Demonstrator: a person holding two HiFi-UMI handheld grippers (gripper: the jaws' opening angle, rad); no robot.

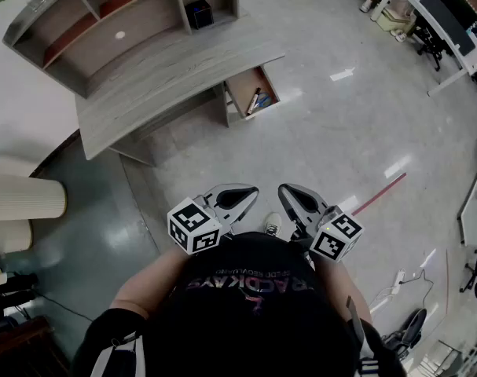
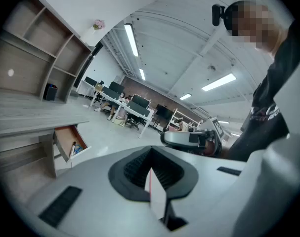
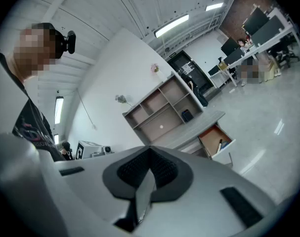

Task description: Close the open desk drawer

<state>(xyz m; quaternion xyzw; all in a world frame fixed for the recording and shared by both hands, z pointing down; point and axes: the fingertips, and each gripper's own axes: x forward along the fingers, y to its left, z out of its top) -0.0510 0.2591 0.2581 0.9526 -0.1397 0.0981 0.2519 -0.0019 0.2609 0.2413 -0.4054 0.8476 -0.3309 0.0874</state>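
While the open drawer [image 1: 252, 91] waits under the right end of the grey desk [image 1: 167, 85], both tools are held back close to the person's chest, well apart from it. The left gripper [image 1: 236, 198] is clenched on nothing, its ribbed pads pressed together with only air past them. The right gripper [image 1: 295, 198], just beside it, is likewise clenched and empty. From the tools the drawer lies far ahead across bare glossy floor, roughly in line with the left gripper and a little off the right one's line. Its orange-brown inside faces up, with a dark pen-like stick [image 1: 255, 99] and something blue [image 1: 262, 103] in it.

The closing has not begun; the whole approach is still to come. Likely trouble lies at contact:
- A clenched tip is narrow, and pushed against the drawer's thin front panel off-centre it could skew the drawer in its runners and jam it part-way.
- A tip that meets the panel's top edge could slip over it and dive in among the contents.
- A shove carried in from a walking approach could slam the drawer — it might then bounce back open.
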